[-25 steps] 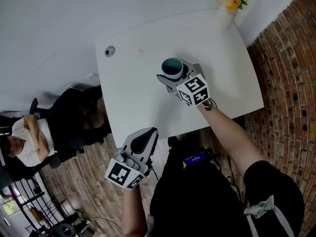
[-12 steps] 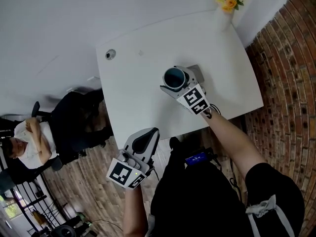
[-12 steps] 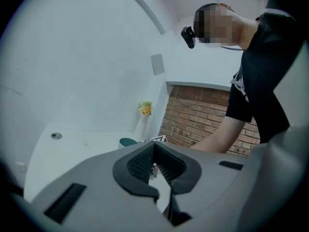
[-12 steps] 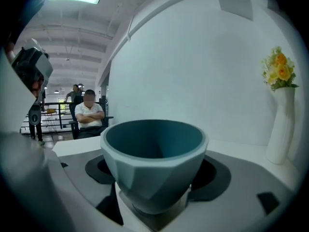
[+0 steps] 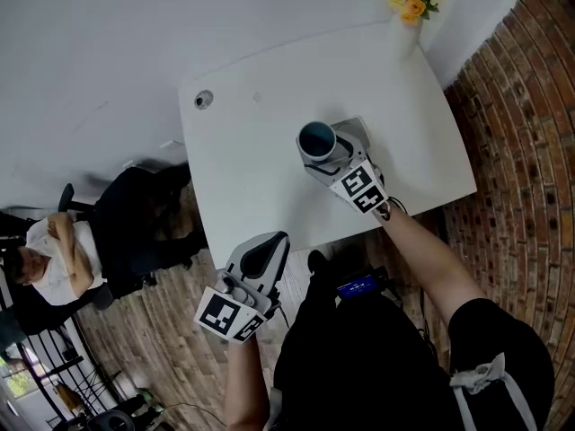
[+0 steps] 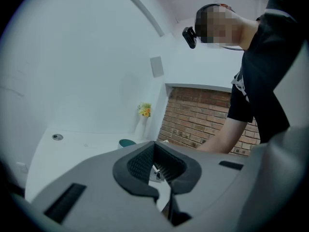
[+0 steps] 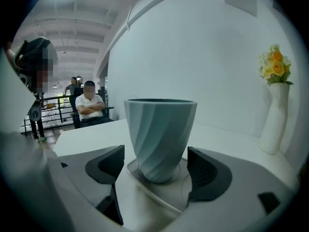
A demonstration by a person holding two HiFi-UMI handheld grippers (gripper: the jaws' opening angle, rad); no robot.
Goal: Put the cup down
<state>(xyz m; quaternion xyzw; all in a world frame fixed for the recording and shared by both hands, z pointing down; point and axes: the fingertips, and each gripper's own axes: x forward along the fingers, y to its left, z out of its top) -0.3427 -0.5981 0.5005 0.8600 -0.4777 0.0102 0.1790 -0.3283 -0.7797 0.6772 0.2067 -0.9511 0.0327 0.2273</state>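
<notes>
A teal-grey cup (image 5: 316, 139) with twisted ribs stands upright on a grey square coaster (image 5: 356, 131) on the white table (image 5: 243, 178). My right gripper (image 5: 325, 147) is open, one jaw on each side of the cup. In the right gripper view the cup (image 7: 161, 134) sits between the pads (image 7: 110, 163) with a gap on both sides, resting on the coaster (image 7: 159, 192). My left gripper (image 5: 265, 254) hangs off the table's near edge, shut and empty. From the left gripper view (image 6: 161, 170) the cup (image 6: 127, 142) shows far off.
A white vase with yellow flowers (image 5: 406, 21) stands at the table's far right corner. A round cable hole (image 5: 204, 100) sits at the far left corner. A seated person (image 5: 45, 250) is left of the table. Brick wall (image 5: 512, 151) borders the right.
The cup and my right gripper have shifted slightly toward me, and the gripper's marker cube now sits further back from the cup. The left gripper has stayed put.
</notes>
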